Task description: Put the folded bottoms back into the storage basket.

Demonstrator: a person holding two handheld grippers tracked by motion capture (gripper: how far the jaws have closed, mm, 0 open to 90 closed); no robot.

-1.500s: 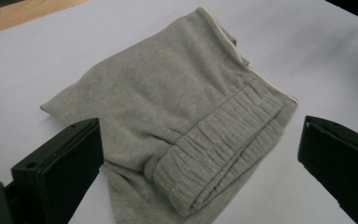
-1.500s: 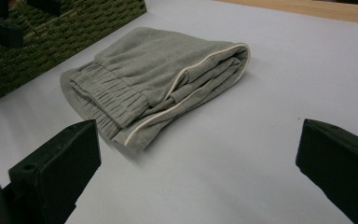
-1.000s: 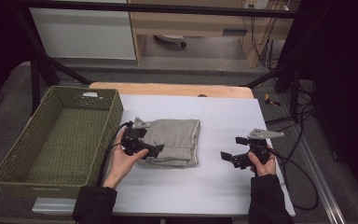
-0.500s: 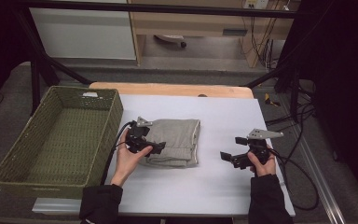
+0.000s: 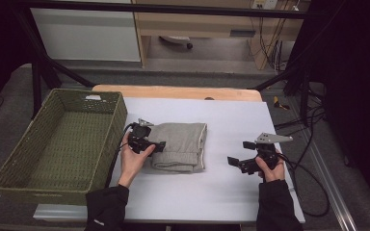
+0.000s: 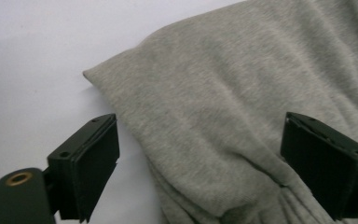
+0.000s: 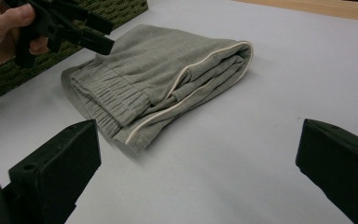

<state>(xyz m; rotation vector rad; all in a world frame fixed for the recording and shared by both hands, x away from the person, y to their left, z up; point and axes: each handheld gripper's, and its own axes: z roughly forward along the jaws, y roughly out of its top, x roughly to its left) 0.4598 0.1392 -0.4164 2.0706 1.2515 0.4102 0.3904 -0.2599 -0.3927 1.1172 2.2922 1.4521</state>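
Note:
A folded grey garment [image 5: 182,144] with a pale piped edge lies at the middle of the white table [image 5: 231,202]. My left gripper [image 5: 159,146] is at its left edge, low over the cloth. In the left gripper view the jaws [image 6: 200,172] have just been closing and straddle a corner of the garment [image 6: 242,107]; the pads stand apart from the cloth. My right gripper [image 5: 240,153] rests to the garment's right, apart from it. Its jaws [image 7: 196,186] are wide open with bare table between them, and the garment [image 7: 168,79] lies beyond.
A green woven basket [image 5: 14,163] stands at the table's left edge, close to my left hand. A wooden strip [image 5: 173,91] borders the far side. Cables [image 5: 313,168] trail off the right edge.
My left gripper has moved right and down onto the garment's left edge. The right gripper has stayed where it was.

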